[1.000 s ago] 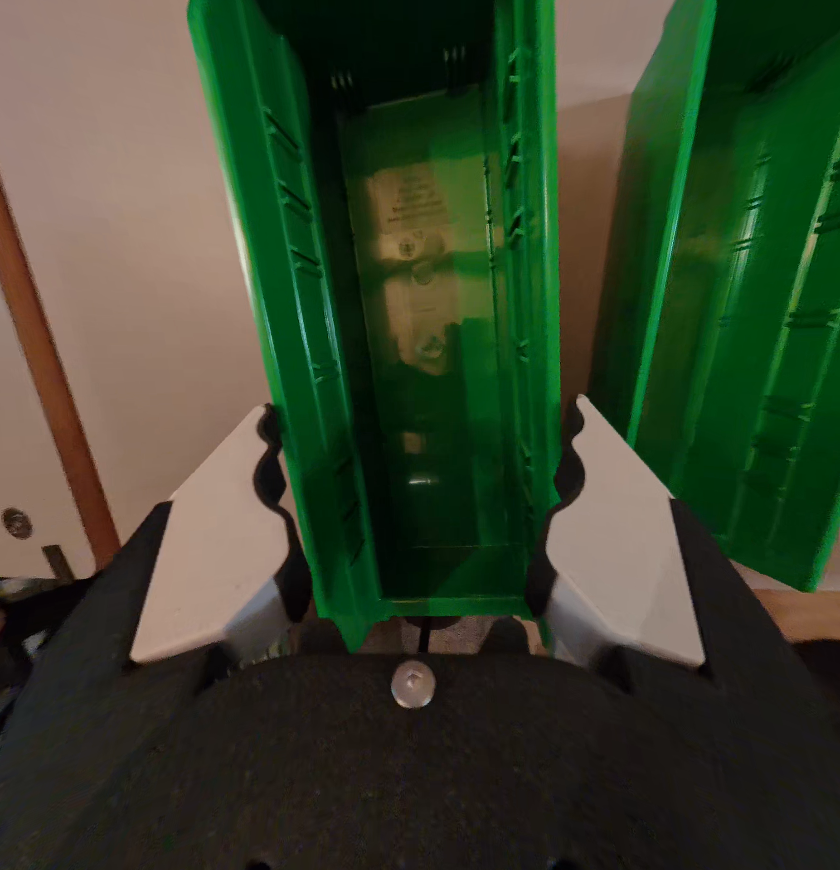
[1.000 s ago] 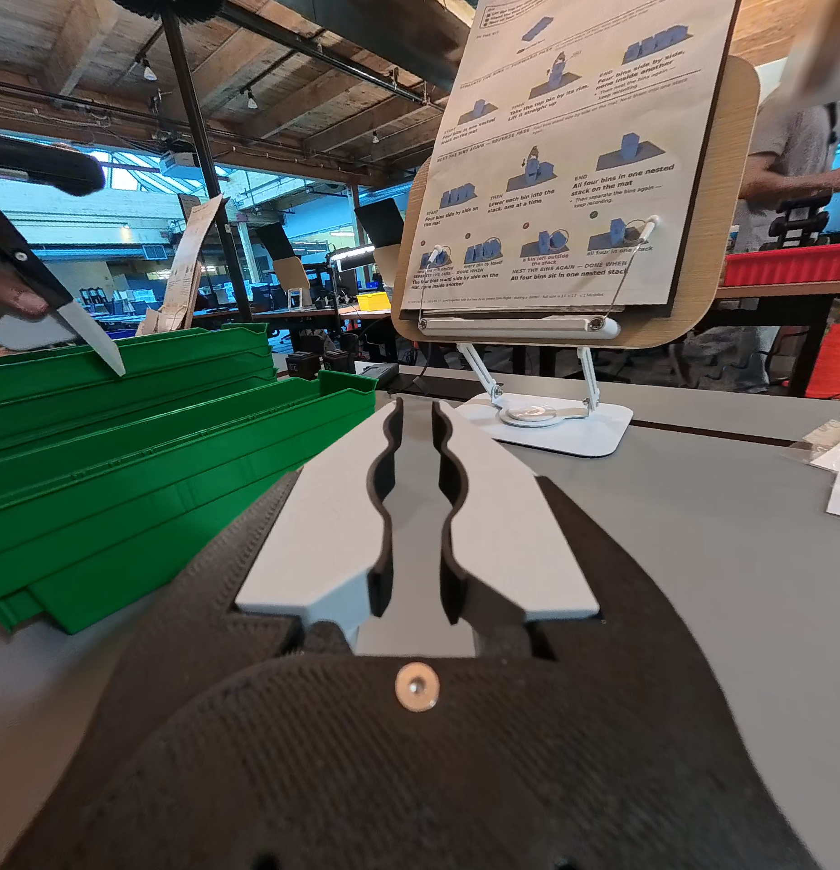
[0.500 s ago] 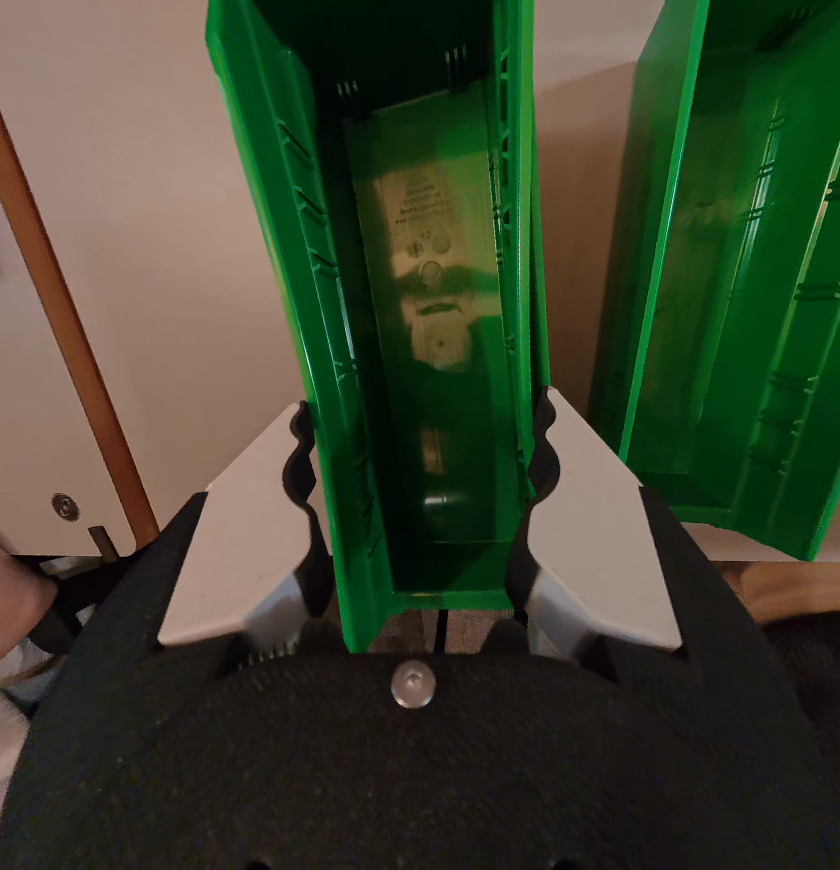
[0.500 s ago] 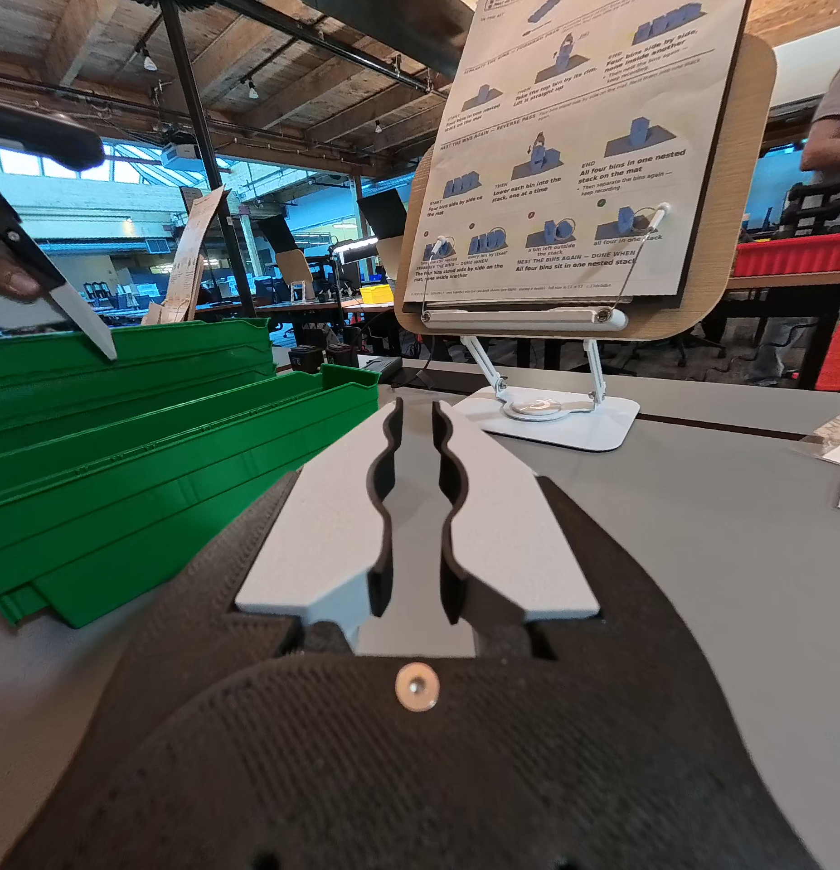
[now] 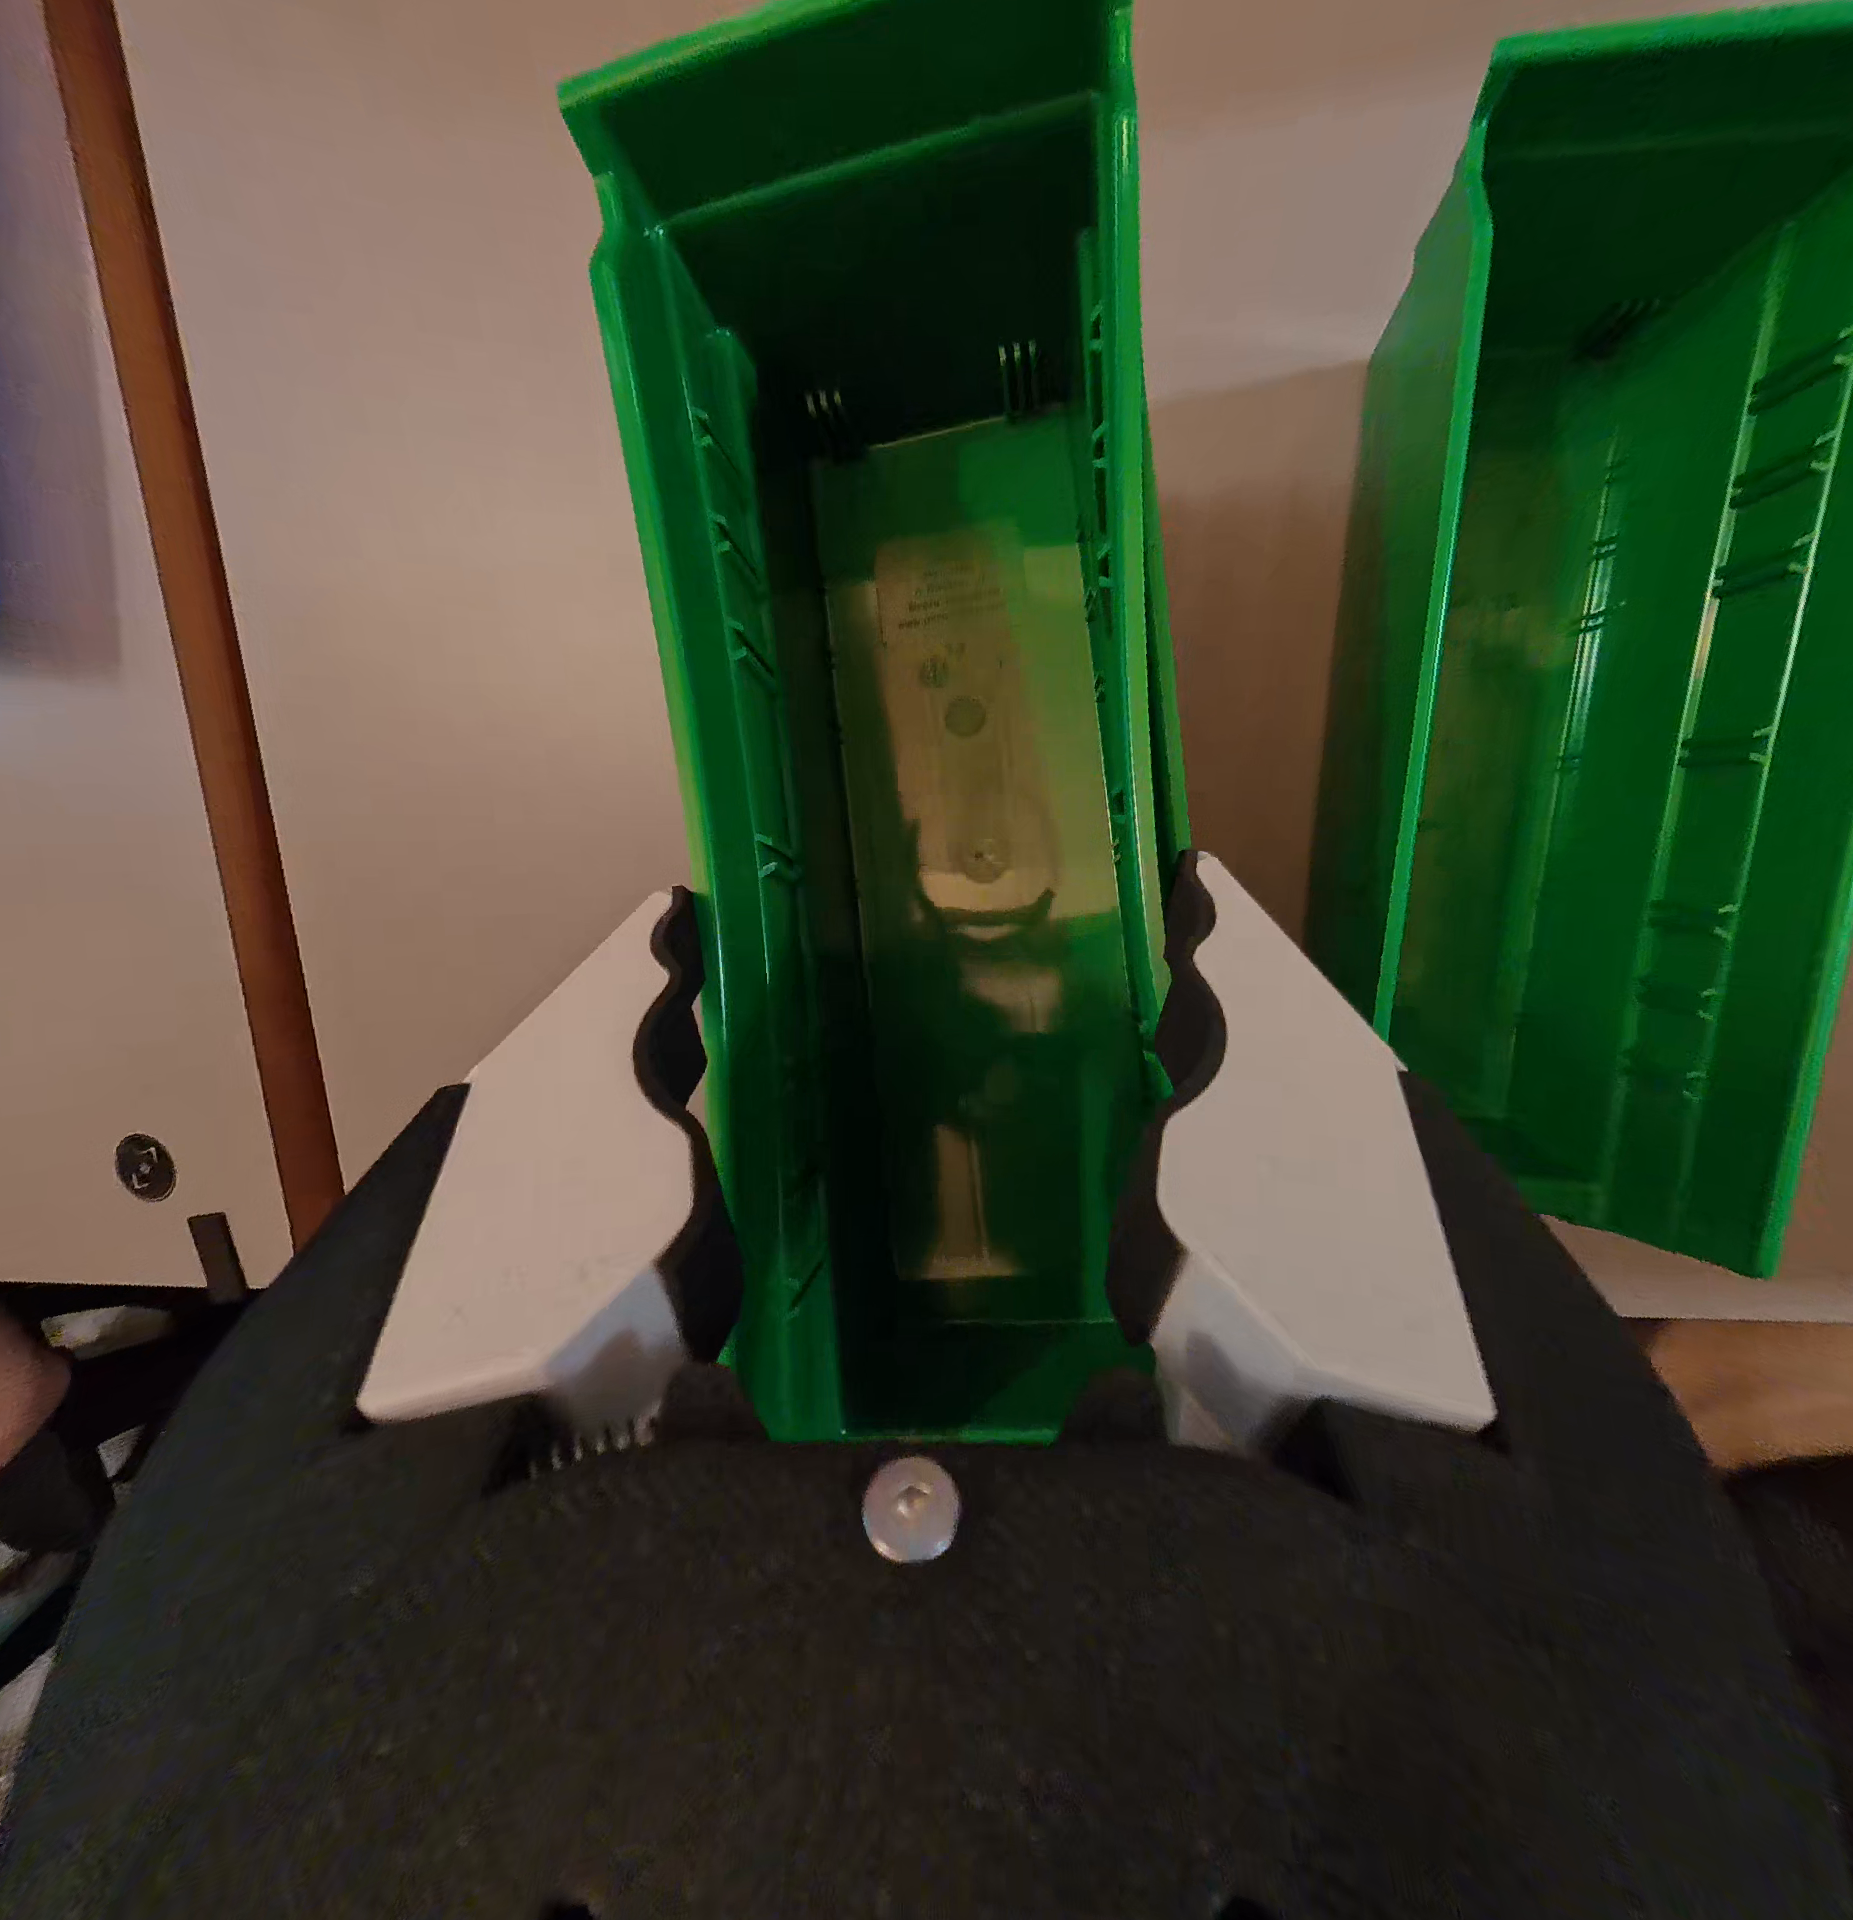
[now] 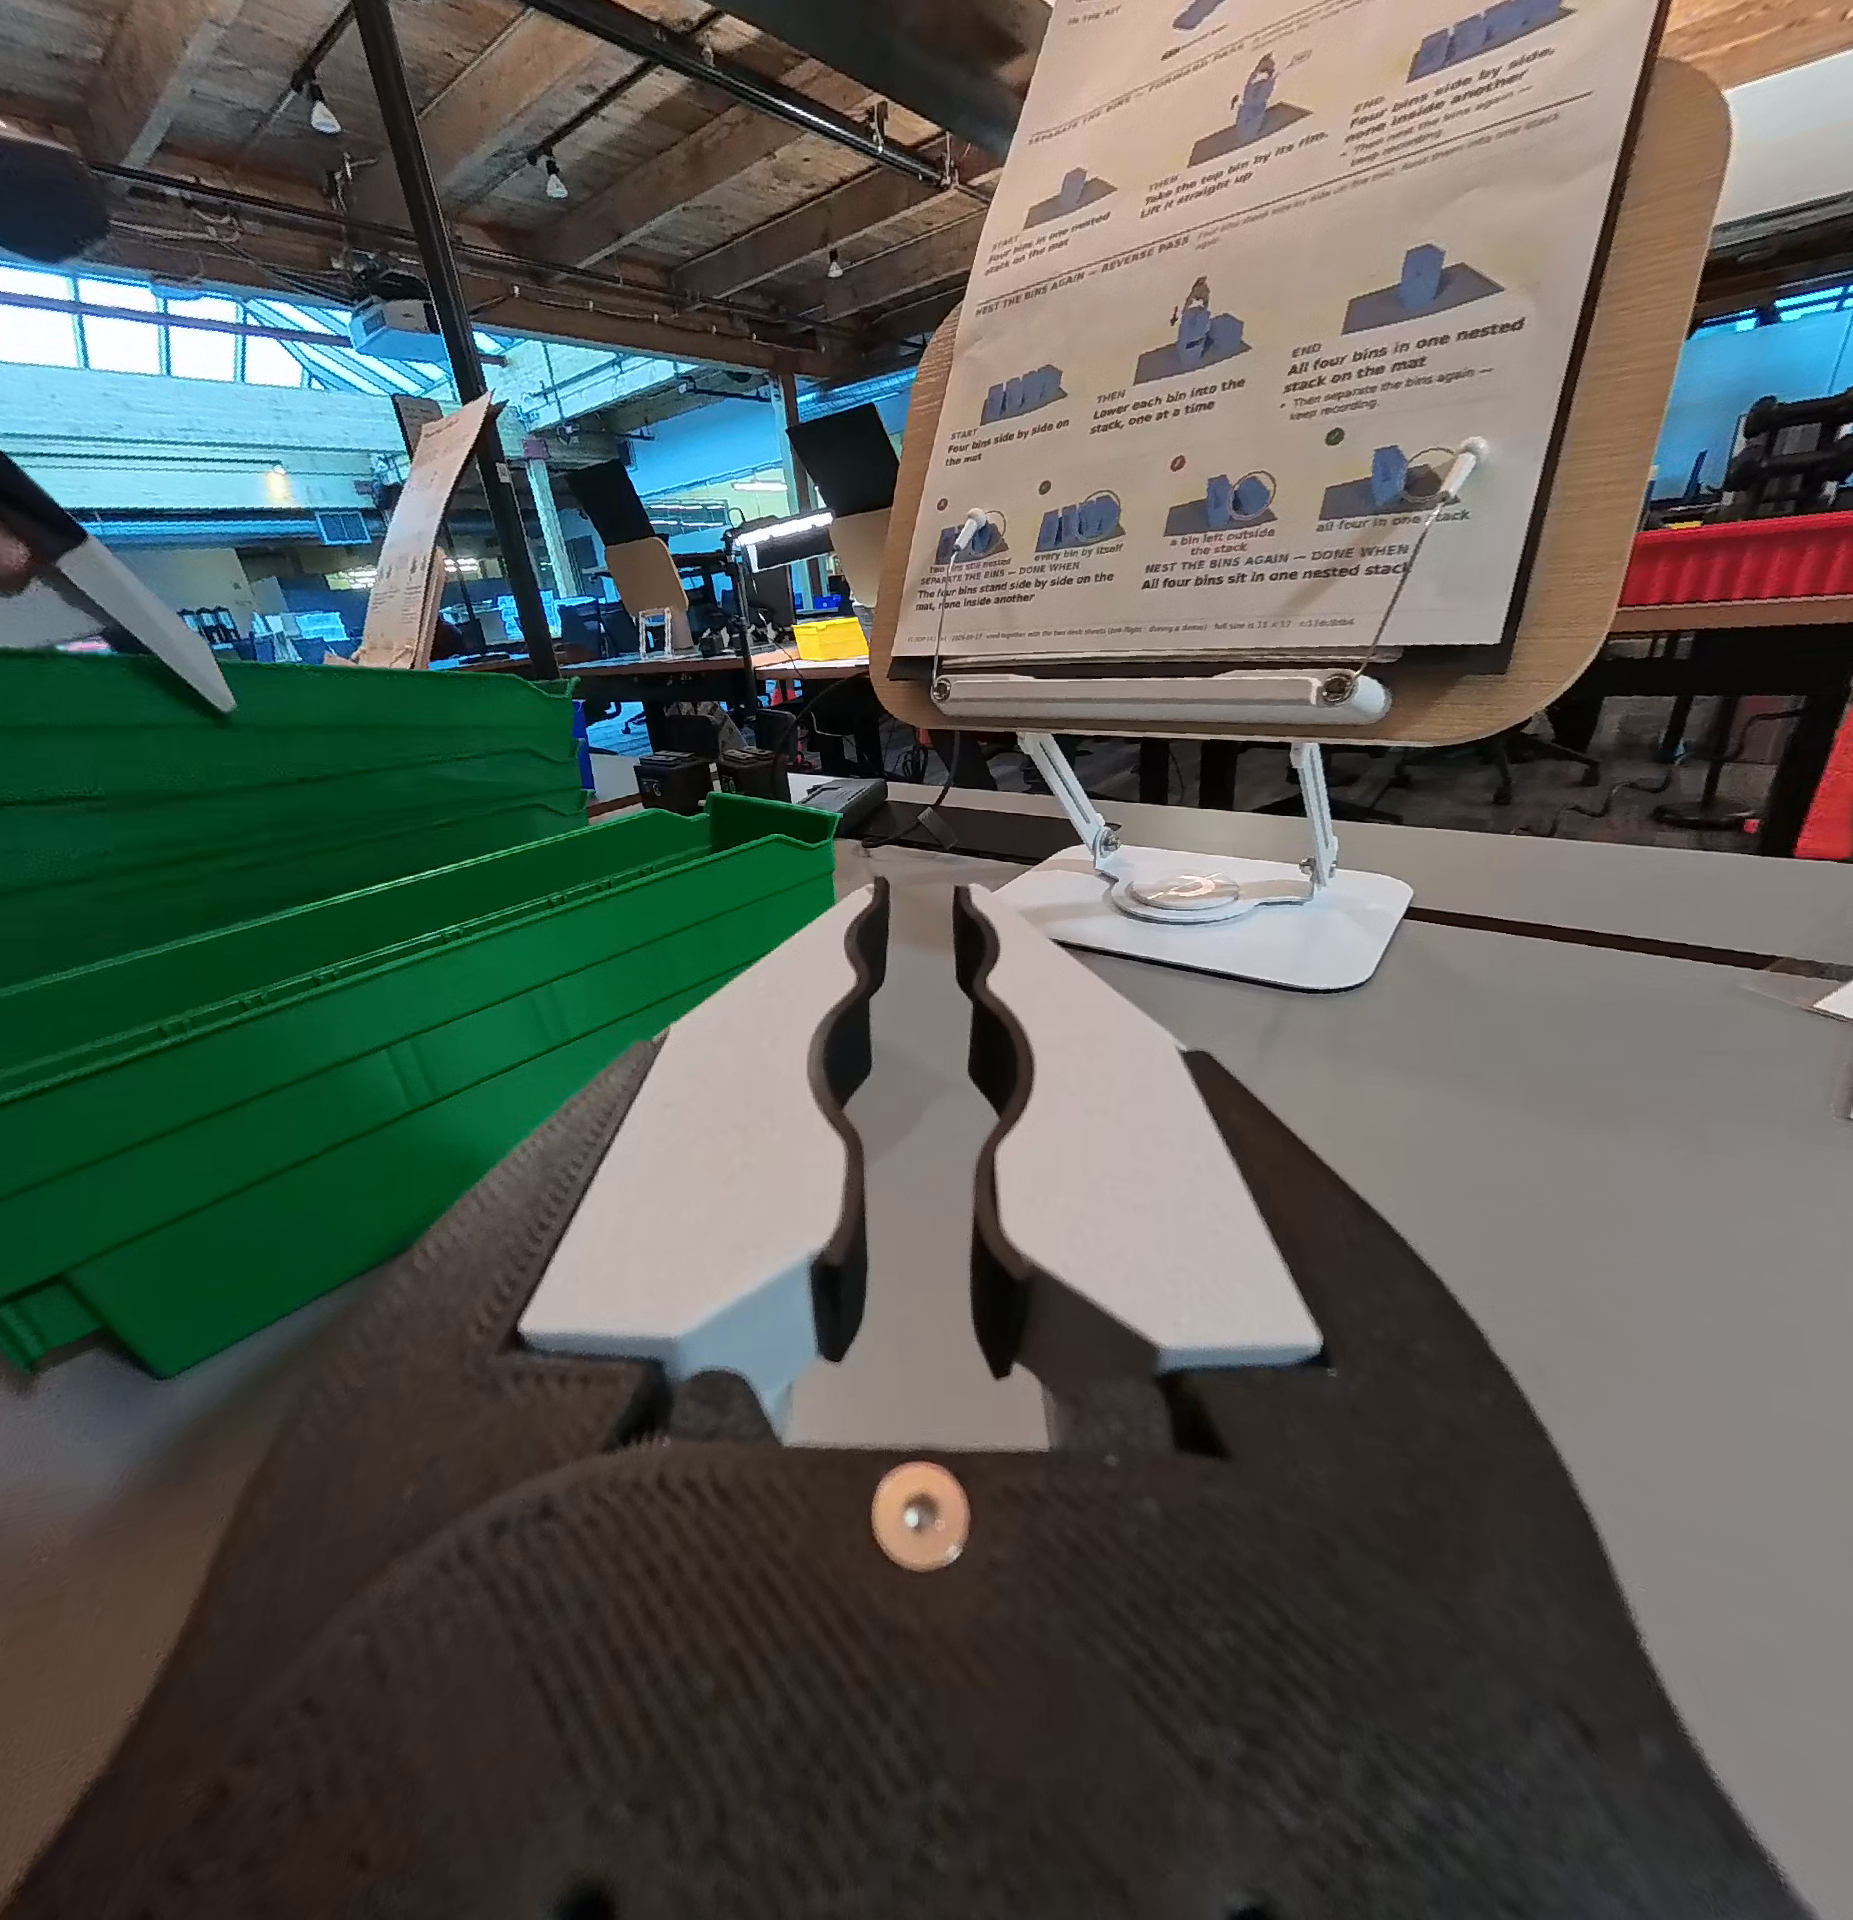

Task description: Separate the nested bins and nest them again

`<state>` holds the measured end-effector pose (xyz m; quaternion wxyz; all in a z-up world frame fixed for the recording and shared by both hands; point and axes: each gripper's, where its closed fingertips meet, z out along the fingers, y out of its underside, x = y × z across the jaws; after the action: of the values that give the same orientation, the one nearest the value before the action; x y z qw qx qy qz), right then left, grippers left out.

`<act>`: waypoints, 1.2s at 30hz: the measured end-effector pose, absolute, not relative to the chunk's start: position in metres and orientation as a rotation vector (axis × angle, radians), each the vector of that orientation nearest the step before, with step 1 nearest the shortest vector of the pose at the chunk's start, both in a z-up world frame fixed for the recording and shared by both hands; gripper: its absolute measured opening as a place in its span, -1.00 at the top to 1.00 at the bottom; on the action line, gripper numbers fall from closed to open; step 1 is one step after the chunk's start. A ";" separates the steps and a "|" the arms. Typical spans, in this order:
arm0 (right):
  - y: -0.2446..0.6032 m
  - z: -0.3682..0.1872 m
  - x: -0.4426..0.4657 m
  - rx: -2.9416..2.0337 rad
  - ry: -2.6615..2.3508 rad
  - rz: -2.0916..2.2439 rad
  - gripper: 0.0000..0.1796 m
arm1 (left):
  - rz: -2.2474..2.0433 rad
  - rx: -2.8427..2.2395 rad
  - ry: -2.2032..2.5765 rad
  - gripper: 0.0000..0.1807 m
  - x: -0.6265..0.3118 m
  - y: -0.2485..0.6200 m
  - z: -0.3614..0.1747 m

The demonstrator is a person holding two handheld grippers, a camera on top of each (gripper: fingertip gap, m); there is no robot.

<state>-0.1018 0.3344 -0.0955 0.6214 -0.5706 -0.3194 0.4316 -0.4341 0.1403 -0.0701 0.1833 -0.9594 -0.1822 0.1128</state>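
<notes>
Left tongs [image 5: 927, 1101] straddle the near end of the green bin [image 5: 901, 727], pads on both outer side walls, gripping it across its width. Bin's long axis runs straight ahead along the fingers, and it sits inside a second bin, so probably nesting. Another bin [image 5: 1628, 727] lies beside it to the right, apart. Right tongs [image 6: 920, 1091] are narrow with a small gap, empty, low over the grey surface [image 6: 1524, 1143], green bins [image 6: 330, 987] to their left. Left side is plainly nearer, right idle
</notes>
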 end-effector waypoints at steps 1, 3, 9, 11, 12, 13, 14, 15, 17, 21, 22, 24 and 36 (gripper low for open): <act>0.334 -0.096 -0.102 -1.311 -0.734 0.991 0.88 | 0.315 -2.696 -0.510 -0.01 -0.434 0.141 -0.066; 0.335 -0.095 -0.102 -1.311 -0.734 0.991 0.88 | 0.329 -2.681 -0.503 -0.02 -0.435 0.140 -0.057; 0.335 -0.095 -0.102 -1.309 -0.731 0.993 0.88 | 0.381 -2.624 -0.473 -0.06 -0.434 0.141 -0.028; 0.335 -0.094 -0.101 -1.308 -0.724 1.000 0.88 | 0.400 -2.593 -0.427 -0.06 -0.425 0.145 -0.013; 0.336 -0.094 -0.101 -1.309 -0.720 1.003 0.88 | 0.404 -2.577 -0.400 -0.07 -0.418 0.149 -0.005; 0.336 -0.094 -0.100 -1.310 -0.716 1.004 0.88 | 0.410 -2.561 -0.368 -0.07 -0.409 0.153 0.003; 0.337 -0.094 -0.100 -1.310 -0.714 1.001 0.88 | 0.416 -2.545 -0.333 -0.07 -0.399 0.158 0.010; 0.337 -0.094 -0.100 -1.310 -0.714 0.993 0.88 | 0.422 -2.529 -0.299 -0.08 -0.389 0.163 0.018; 0.337 -0.095 -0.100 -1.310 -0.722 0.976 0.88 | 0.426 -2.505 -0.229 -0.09 -0.364 0.176 0.030; 0.340 -0.095 -0.096 -1.314 -0.727 0.935 0.89 | 0.336 -2.492 -0.070 -0.09 -0.298 0.209 0.034; 0.342 -0.095 -0.091 -1.318 -0.716 0.924 0.89 | 0.286 -2.492 -0.036 -0.09 -0.280 0.218 0.030; 0.353 -0.092 -0.076 -1.329 -0.667 0.893 0.90 | 0.204 -2.484 0.015 -0.09 -0.249 0.239 0.015; 0.401 -0.089 0.007 -1.362 -0.424 0.967 0.86 | 0.119 -2.577 0.138 -0.08 -0.158 0.331 -0.093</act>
<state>0.0068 0.4013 -0.0892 0.6513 -0.5997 -0.1867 0.4259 -0.1583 0.3306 -0.0934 0.2755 -0.9589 0.0515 0.0443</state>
